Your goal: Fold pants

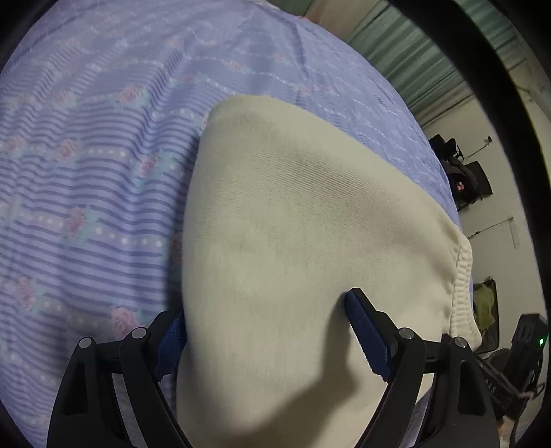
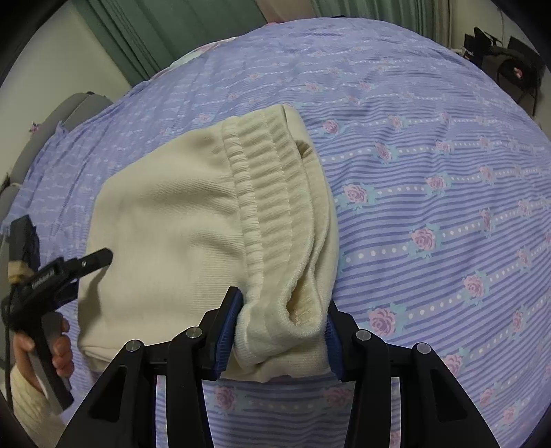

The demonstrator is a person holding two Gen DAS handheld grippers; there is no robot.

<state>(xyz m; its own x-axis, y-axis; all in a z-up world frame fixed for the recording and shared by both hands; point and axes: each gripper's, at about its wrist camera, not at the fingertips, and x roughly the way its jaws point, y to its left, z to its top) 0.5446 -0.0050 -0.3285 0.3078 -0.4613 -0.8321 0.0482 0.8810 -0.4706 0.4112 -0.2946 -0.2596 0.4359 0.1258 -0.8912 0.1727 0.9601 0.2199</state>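
Observation:
Cream pants (image 2: 179,220) lie folded on a purple striped bedspread (image 2: 430,179) with pink roses. Their ribbed waistband (image 2: 272,193) runs toward my right gripper (image 2: 280,331), whose blue pads stand on both sides of the bunched waistband end and press it. In the left wrist view the pants (image 1: 292,213) fill the middle; my left gripper (image 1: 265,331) stands wide with the cloth between its fingers, the left pad partly hidden behind the cloth. The left gripper also shows in the right wrist view (image 2: 86,265), over the cloth's left edge.
The bedspread (image 1: 86,155) covers the bed on all sides. Green curtains (image 2: 165,31) hang behind. Dark bags and gear (image 1: 465,175) sit on the floor past the bed's edge. A grey chair (image 2: 51,120) stands at the left.

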